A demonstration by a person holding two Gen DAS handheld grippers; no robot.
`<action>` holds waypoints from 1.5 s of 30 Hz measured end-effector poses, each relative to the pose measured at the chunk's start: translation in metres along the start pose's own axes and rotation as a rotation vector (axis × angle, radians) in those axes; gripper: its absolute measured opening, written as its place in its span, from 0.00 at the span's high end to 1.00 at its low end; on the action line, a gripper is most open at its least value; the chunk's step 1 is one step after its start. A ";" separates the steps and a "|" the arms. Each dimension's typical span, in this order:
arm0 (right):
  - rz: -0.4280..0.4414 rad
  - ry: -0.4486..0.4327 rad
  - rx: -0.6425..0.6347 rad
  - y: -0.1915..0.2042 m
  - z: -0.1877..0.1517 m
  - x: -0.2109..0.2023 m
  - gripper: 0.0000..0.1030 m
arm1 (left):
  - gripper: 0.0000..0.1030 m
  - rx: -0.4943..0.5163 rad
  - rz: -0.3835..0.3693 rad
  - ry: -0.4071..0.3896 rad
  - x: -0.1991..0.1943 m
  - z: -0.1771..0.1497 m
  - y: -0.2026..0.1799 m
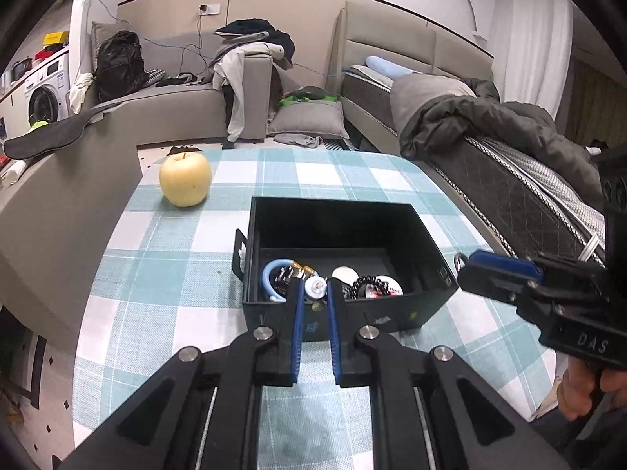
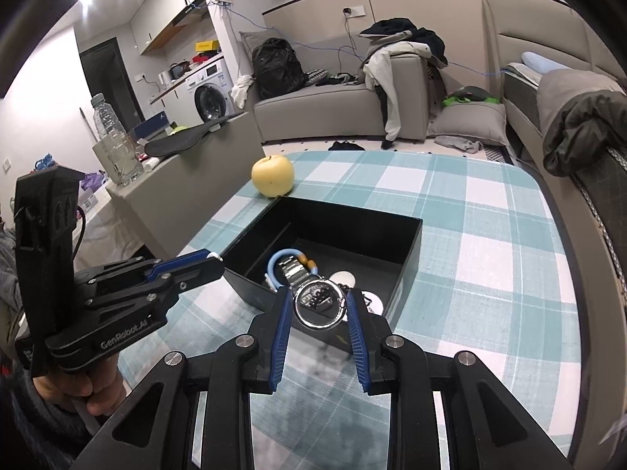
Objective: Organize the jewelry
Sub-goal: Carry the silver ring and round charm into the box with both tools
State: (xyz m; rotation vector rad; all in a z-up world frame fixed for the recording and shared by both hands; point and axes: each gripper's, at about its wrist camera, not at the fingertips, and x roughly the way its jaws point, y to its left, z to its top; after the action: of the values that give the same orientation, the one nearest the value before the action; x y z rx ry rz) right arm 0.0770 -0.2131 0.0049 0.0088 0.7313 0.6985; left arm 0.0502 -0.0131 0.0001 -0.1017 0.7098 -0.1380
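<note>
An open black box (image 1: 333, 201) (image 2: 352, 211) stands on the checked tablecloth. Inside lie a light blue bracelet (image 1: 268, 274), a metal watch band (image 2: 290, 270), a black beaded bracelet (image 1: 372, 286) and white discs. My left gripper (image 1: 314, 288) (image 2: 213, 258) hovers over the box's near left side, shut on a small round silver piece (image 1: 315, 288). My right gripper (image 2: 319, 293) (image 1: 464, 260) hangs above the box's near right corner, shut on a thin silver hoop (image 2: 319, 326) (image 1: 457, 260), through which the box's contents show.
A yellow apple (image 1: 185, 180) (image 2: 273, 175) sits on the table behind the box's far left corner. A grey sofa arm borders the table on the left, with a water bottle (image 2: 104, 117) on it. A bed (image 1: 509, 180) runs along the right.
</note>
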 end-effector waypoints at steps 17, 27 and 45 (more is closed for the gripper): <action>-0.029 -0.058 0.006 0.010 0.009 0.007 0.74 | 0.93 -0.076 0.009 -0.053 -0.008 0.012 0.023; -0.045 -0.110 0.040 0.003 0.017 0.002 0.74 | 0.93 -0.035 0.054 -0.063 0.004 0.020 0.015; -0.063 -0.066 0.058 -0.008 0.022 0.026 0.74 | 0.93 -0.035 0.030 -0.020 0.024 0.024 0.009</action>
State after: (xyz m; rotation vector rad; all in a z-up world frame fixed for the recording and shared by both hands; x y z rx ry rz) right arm 0.1087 -0.1992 0.0039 0.0611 0.6851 0.6141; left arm 0.0845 -0.0073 0.0013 -0.1254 0.6938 -0.0964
